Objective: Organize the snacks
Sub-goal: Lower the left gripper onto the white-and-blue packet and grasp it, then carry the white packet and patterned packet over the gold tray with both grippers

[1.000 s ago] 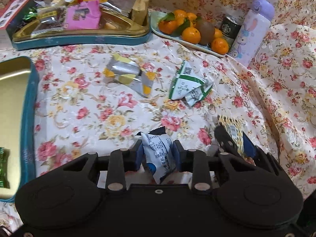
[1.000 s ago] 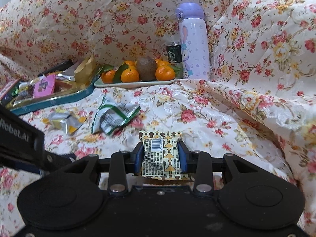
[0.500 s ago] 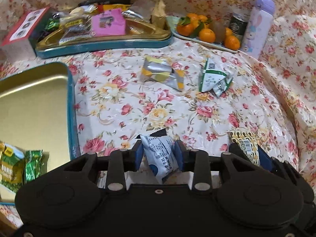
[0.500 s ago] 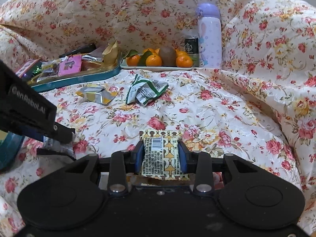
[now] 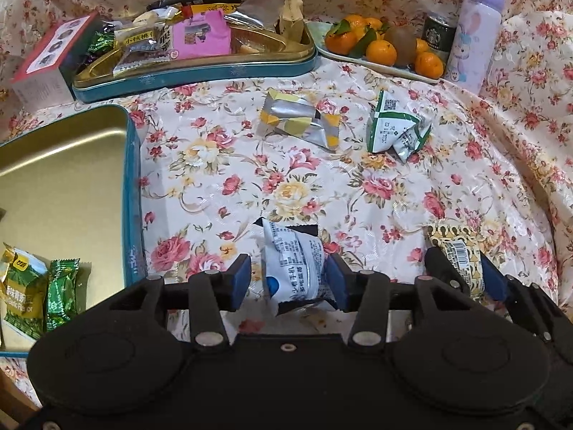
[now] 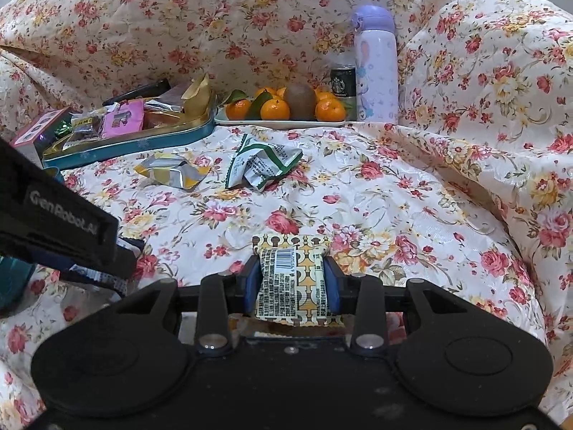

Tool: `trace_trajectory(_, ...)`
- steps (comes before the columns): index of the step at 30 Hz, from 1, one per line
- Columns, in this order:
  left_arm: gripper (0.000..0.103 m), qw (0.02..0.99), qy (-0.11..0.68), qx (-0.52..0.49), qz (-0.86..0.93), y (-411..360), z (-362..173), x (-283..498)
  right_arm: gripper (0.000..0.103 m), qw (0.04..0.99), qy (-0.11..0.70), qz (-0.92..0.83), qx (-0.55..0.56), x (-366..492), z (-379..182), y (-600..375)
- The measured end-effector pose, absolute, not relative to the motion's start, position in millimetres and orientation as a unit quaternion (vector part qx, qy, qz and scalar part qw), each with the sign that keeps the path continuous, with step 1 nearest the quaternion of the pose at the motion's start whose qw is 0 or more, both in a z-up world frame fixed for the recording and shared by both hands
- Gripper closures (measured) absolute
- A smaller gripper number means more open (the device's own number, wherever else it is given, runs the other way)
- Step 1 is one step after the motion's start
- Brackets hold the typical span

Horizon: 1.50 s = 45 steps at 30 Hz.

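Floral cloth (image 5: 358, 186) covers the whole surface and the cushions behind it. Left gripper (image 5: 288, 279) has just been widening its jaws; the white-and-blue snack packet (image 5: 293, 268) stands between the pads, touching the right one, with a gap at the left one. Right gripper (image 6: 292, 283) is clamped on a yellow patterned packet (image 6: 293, 279). Just left of the left gripper lies an open gold tin (image 5: 64, 179) with two green packets (image 5: 39, 294) in its near corner. Farther off on the cloth lie a silver-yellow wrapper (image 5: 297, 122) and a green-white wrapper (image 5: 394, 129), then a full snack tin (image 5: 215, 68), a fruit plate (image 5: 379, 46) and a lilac bottle (image 5: 472, 32)
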<state>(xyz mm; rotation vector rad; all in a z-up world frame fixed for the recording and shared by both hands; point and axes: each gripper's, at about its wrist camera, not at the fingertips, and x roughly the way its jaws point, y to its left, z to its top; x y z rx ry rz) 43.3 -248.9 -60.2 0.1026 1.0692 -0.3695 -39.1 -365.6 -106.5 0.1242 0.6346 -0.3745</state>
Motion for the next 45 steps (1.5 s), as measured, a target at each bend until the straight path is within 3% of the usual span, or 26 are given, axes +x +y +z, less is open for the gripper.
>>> trace_trajectory(7,0.049,0.844,0.501,0.081,-0.173,-258.3,-65.4,46.1,0.064,0.931,0.31,-0.183,0.061,-41.2,-106.6,-366.3)
trace_trajectory(13,0.06,0.84,0.5,0.081,-0.194,-255.5,-64.1,46.2,0.064,0.93,0.311,-0.186,0.062,-40.9,-106.4,-365.7)
trace_trajectory(26,0.06,0.845,0.482,0.06,-0.226,-230.4,-34.8,28.4,0.067,0.93,0.305,-0.185,0.091,-58.2,-91.2,-362.0)
trace_trajectory(45,0.06,0.87,0.463,0.023,-0.166,-101.8,-5.1,10.7,0.067,0.946,0.31,-0.051,0.081,-81.7,-47.6,-257.1)
